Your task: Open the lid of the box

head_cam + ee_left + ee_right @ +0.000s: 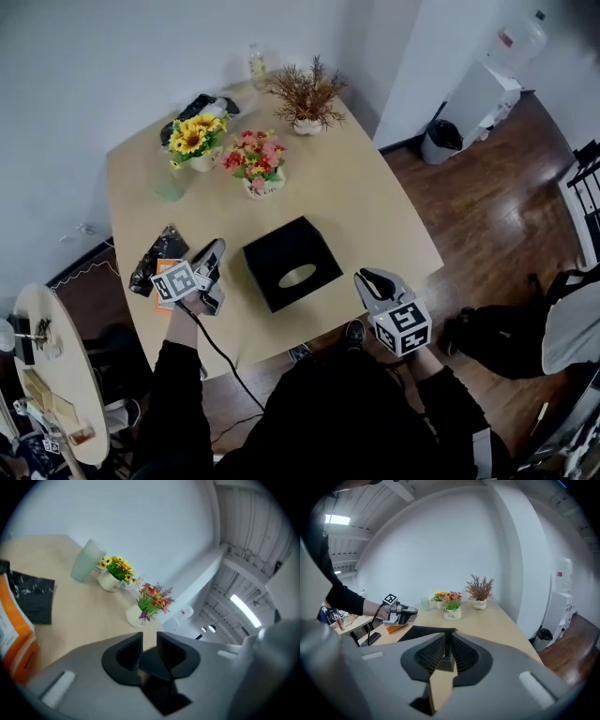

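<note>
Resting: box (289, 261) | between left hand-held gripper (215, 249), right hand-held gripper (368, 278) | untouched

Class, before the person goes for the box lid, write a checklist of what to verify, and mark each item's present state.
1. The black box sits flat on the table, between both tongs: ok.
2. The left tongs are empty, jaws slightly apart: ok.
3. The right tongs are open enough to grip: not ok, jaws together.
4. Edge of the lid visible to grab: cannot tell.
5. The flower pots stand apart from the box: ok.
</note>
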`<state>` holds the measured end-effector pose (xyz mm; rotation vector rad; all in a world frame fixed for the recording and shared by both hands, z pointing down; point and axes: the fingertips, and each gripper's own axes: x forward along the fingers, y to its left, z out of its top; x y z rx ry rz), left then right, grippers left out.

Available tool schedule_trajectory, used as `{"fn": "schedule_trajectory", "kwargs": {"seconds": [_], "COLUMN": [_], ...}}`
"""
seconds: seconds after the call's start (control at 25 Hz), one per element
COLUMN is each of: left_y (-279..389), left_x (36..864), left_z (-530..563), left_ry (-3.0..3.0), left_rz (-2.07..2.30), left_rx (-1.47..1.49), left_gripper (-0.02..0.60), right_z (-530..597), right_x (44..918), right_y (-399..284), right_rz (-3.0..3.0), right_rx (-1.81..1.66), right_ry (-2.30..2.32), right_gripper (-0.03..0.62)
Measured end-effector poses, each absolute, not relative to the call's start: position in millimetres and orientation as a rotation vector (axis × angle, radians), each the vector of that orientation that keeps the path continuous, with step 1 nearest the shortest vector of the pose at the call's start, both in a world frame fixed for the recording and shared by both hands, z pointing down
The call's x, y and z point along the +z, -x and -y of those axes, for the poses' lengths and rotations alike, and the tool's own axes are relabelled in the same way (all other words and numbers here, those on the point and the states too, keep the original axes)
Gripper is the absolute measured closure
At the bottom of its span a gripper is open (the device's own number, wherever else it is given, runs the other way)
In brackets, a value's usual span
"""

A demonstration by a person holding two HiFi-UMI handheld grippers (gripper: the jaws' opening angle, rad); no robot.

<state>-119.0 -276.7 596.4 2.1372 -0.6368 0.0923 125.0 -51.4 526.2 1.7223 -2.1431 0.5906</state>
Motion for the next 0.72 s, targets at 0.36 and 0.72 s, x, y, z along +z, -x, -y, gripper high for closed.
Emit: {"fn": "schedule_trajectory", "kwargs": {"seconds": [0.36, 0.72], "left_y": [100, 57], "left_x": [454, 369], "left_z": [182, 94], "left_ry": [-2.653, -2.965], "left_rz": [0.915, 1.267], "left_rx": [0.177, 0.371], "left_gripper": [0.509, 0.511], "right_z": [103, 100], "right_x": [448, 372], "right_y": [-93, -64], "right_rz": [2.374, 2.578], "right_rx": [0.394, 0.080], "right_ry": [-1.671, -1.552], "right_gripper": [0.549, 0.549]}}
